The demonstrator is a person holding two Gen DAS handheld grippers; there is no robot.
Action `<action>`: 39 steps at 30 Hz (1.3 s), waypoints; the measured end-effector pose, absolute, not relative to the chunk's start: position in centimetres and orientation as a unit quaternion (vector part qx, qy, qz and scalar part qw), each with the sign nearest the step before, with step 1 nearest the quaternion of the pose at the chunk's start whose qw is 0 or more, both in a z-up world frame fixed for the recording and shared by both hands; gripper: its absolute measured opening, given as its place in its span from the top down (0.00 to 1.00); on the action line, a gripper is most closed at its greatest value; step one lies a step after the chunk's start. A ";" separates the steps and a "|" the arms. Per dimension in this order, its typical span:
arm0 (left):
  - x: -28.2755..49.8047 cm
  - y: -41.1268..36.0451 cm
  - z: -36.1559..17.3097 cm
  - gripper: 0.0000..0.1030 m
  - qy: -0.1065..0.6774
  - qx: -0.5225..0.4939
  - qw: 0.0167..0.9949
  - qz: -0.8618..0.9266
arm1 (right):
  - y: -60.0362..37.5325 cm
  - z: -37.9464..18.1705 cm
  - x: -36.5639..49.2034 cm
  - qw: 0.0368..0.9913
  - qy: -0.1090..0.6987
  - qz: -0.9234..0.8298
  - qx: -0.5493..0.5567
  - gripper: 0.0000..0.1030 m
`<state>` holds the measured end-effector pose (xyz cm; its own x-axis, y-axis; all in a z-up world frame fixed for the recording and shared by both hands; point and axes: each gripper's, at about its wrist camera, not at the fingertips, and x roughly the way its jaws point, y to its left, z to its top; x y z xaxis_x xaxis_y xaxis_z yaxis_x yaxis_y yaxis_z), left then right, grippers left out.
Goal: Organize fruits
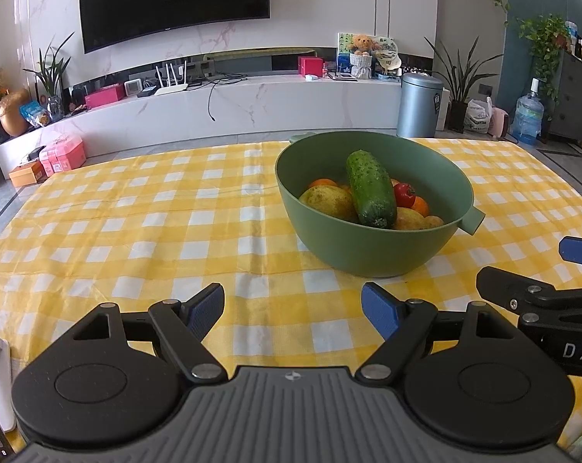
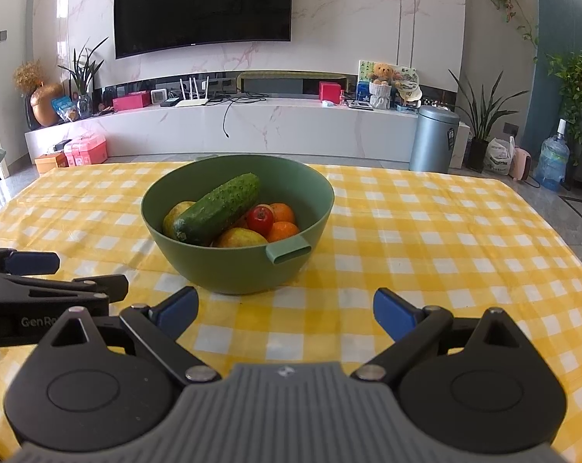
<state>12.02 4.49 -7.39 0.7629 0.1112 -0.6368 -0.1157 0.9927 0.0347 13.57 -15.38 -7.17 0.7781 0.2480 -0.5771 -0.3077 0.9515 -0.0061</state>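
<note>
Fruits (image 2: 248, 220) piled in green bowl (image 2: 237, 270) under cucumber (image 2: 217, 208); both claws, left claw (image 1: 293, 310) and right claw (image 2: 285, 310), wide open, empty, near bench (image 2: 426, 239) edge.

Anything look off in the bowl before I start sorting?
Only the cucumber: it lies tilted across the fruit pile in the green bowl, one end propped near the rim. Nothing spilled or damaged.

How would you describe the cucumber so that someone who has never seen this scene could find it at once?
Start at the yellow checked tablecloth and find the green bowl, the only container on it. The cucumber lies slanted on top of the pile inside. It is the only long, dark green, bumpy item; its neighbours are rounder and yellow, orange or red.
</note>
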 end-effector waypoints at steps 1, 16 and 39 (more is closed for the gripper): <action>12.0 4.5 -7.4 0.08 0.339 -0.003 0.939 0.061 | -15.4 -7.2 13.6 0.942 0.299 0.148 -0.050 0.09; 12.0 4.5 -7.4 0.08 0.339 -0.004 0.939 0.060 | -15.3 -7.3 13.7 0.941 0.301 0.148 -0.052 0.09; 12.1 4.4 -7.3 0.08 0.340 -0.006 0.938 0.061 | -15.2 -7.4 13.7 0.940 0.303 0.147 -0.054 0.09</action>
